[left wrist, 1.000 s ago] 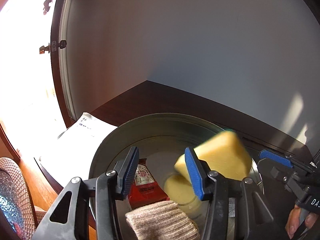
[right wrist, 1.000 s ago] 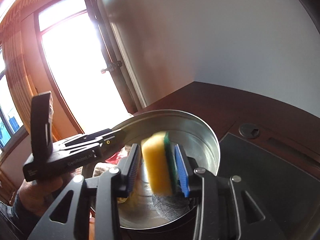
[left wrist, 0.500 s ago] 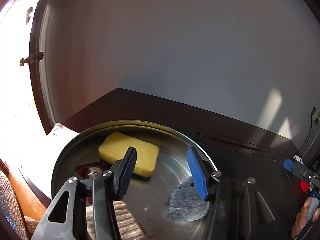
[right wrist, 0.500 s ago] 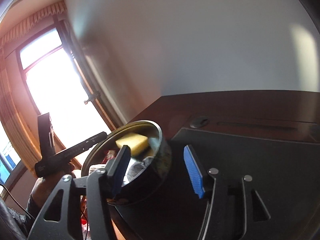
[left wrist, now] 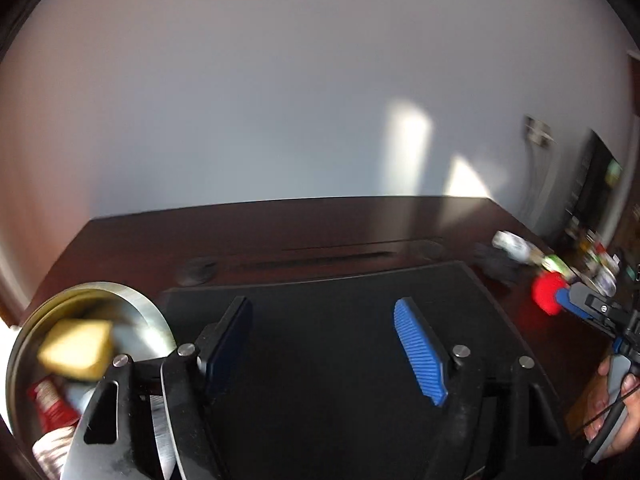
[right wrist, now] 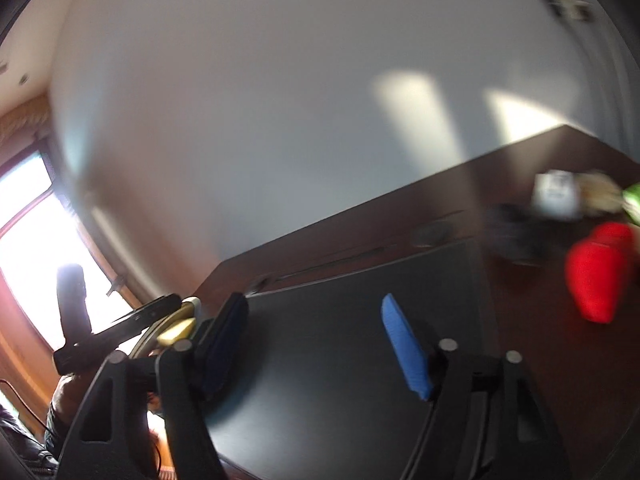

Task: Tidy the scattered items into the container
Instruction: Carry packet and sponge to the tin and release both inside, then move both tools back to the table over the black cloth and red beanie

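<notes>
The round metal container point(left wrist: 134, 306) sits at the lower left of the left wrist view, holding a yellow sponge point(left wrist: 76, 348), a red packet point(left wrist: 48, 400) and a knitted cloth point(left wrist: 50, 450). My left gripper point(left wrist: 324, 340) hangs over the black mat point(left wrist: 340, 312), jaws opening, nothing between them. My right gripper point(right wrist: 316, 332) is also over the mat point(right wrist: 360, 312), jaws opening and empty. A red soft item point(right wrist: 596, 280) lies to its right, with a white box point(right wrist: 556, 194) and a dark item point(right wrist: 516, 236) beyond. The container's rim point(right wrist: 146, 340) shows at the left.
The dark wooden desk point(left wrist: 280, 224) meets a pale wall at the back. At the far right of the left wrist view are the red item point(left wrist: 544, 292), a green thing point(left wrist: 558, 264), the right gripper's blue tip point(left wrist: 566, 300) and a hand point(left wrist: 624, 412). A bright window point(right wrist: 28, 240) lies left.
The right gripper let the yellow sponge go into the container. Both grippers swung right, away from the container and over the mat, and their jaws widened.
</notes>
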{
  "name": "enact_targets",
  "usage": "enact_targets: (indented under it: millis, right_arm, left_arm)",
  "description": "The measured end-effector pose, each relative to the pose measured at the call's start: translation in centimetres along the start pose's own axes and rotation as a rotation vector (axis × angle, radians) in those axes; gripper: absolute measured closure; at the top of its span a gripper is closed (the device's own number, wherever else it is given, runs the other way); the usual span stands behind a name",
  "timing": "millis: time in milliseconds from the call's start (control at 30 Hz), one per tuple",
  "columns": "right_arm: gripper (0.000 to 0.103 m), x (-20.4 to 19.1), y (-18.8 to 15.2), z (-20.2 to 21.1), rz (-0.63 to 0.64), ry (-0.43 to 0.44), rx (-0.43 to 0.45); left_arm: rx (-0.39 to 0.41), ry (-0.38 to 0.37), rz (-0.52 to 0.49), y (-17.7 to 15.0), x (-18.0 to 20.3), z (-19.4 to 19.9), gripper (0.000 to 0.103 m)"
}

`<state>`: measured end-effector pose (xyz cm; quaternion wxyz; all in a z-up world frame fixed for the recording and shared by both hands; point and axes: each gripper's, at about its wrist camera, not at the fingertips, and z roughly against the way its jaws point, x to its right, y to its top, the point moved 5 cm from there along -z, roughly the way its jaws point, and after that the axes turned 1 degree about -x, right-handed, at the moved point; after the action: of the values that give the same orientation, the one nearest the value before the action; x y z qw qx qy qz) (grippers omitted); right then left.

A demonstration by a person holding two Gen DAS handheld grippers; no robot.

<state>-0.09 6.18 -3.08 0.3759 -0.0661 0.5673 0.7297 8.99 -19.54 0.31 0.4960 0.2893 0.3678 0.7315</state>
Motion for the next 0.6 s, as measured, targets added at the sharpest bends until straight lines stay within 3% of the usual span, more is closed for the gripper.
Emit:
enact_targets:
  millis: [333, 600]
  right_arm:
    - [0.028, 7.8, -0.7, 7.4, -0.139, -0.163, 0.097]
    - [0.023, 9.2, -1.7, 8.6, -0.167, -0.196, 0.108]
  left_arm:
    - [-0.117, -0.224, -0.126, 1.8, 12.7, -7.1, 0.027]
    - [-0.257, -0.321, -0.061, 3.0, 19.8, -14.1, 0.026]
